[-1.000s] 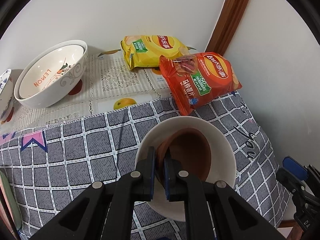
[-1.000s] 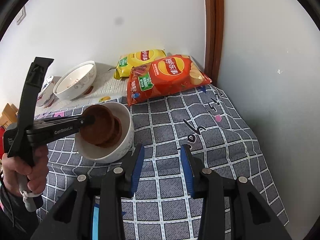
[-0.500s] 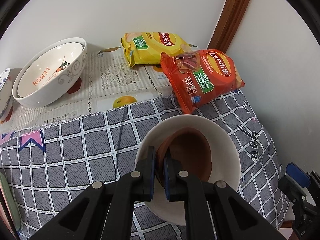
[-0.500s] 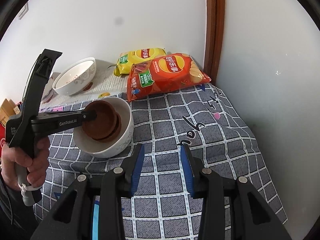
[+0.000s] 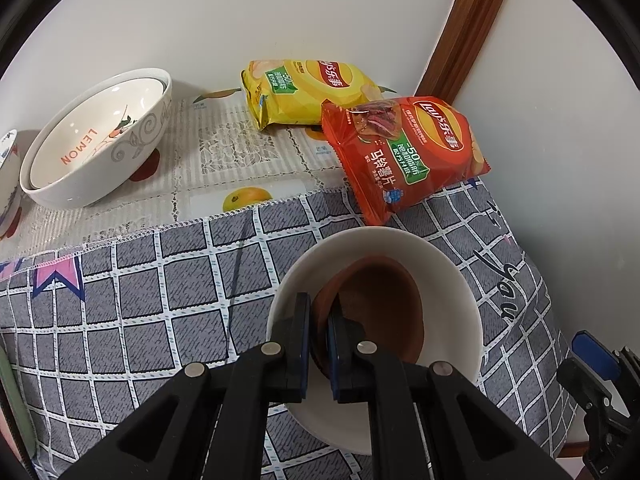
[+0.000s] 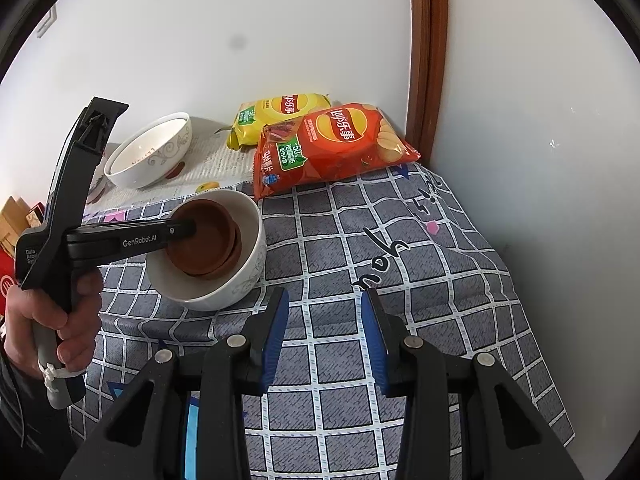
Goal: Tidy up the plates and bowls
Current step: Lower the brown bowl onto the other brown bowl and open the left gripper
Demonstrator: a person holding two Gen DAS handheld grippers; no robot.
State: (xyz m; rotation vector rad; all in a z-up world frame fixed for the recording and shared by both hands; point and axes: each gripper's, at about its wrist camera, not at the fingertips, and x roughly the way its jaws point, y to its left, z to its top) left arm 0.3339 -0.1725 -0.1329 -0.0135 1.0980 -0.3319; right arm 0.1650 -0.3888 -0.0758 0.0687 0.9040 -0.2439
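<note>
My left gripper (image 5: 319,322) is clamped on the near rim of the brown bowl (image 5: 384,312), which sits nested inside the white bowl (image 5: 452,280) on the grey checked cloth (image 5: 132,300). My right gripper (image 6: 325,334) hovers spread and empty over the cloth, the white bowl at its 10 o'clock. Farther out, at the left gripper's 10 o'clock, stands the LEMON bowl (image 5: 100,148); at 12 and 1 o'clock lie the yellow (image 5: 308,92) and red chip bags (image 5: 404,152).

The surface (image 6: 460,312) carries a grey checked cloth (image 5: 132,300) in front and a fruit-print cloth (image 5: 236,152) behind. On the checked cloth stands a white bowl (image 6: 248,276). An orange crisp bag (image 5: 404,160) straddles both cloths. On the fruit-print cloth: a yellow crisp bag (image 5: 308,92) and nested white bowls (image 5: 96,148).
</note>
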